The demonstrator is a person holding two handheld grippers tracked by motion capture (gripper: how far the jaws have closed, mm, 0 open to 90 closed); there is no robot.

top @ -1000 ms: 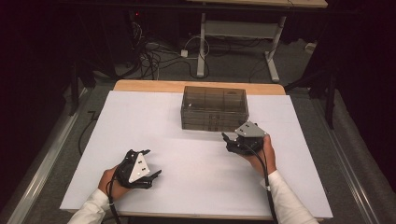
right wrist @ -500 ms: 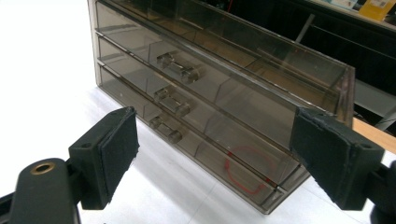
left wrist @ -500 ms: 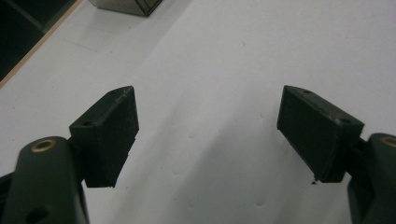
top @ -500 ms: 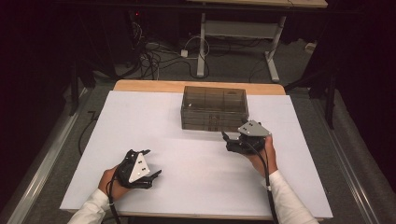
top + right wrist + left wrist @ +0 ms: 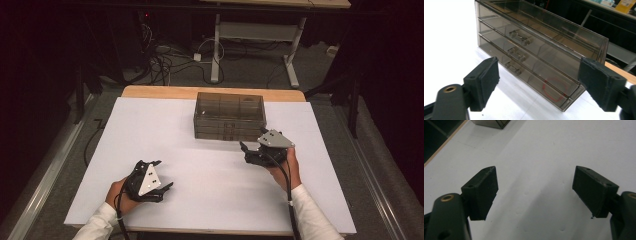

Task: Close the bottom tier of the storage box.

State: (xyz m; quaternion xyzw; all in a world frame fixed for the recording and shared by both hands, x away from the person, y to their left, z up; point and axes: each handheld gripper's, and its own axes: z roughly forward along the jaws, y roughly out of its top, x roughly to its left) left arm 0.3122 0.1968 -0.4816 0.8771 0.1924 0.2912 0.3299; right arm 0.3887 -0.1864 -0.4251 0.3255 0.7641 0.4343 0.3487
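Observation:
A smoky clear drawer box (image 5: 229, 116) with three stacked drawers stands at the far middle of the table. In the right gripper view the drawer box (image 5: 536, 50) fronts show small handles, and a red ring (image 5: 554, 90) lies in the bottom drawer. My right gripper (image 5: 248, 151) hovers just in front of the box's right end, open and apart from it. The right gripper (image 5: 539, 65) jaws have just been closing a touch from their widest, with nothing between them. My left gripper (image 5: 164, 174) rests near the front left, open. In its own view the left gripper (image 5: 534, 187) holds nothing over the white surface.
A white sheet (image 5: 200, 210) covers the table, with a wooden edge (image 5: 150, 91) at the back. Cables (image 5: 165, 60) lie on the floor beyond, beside another table's legs (image 5: 295, 65). Metal rails run along both sides of the table.
My right gripper has edged slightly to the right in front of the box. The left gripper has stayed put.

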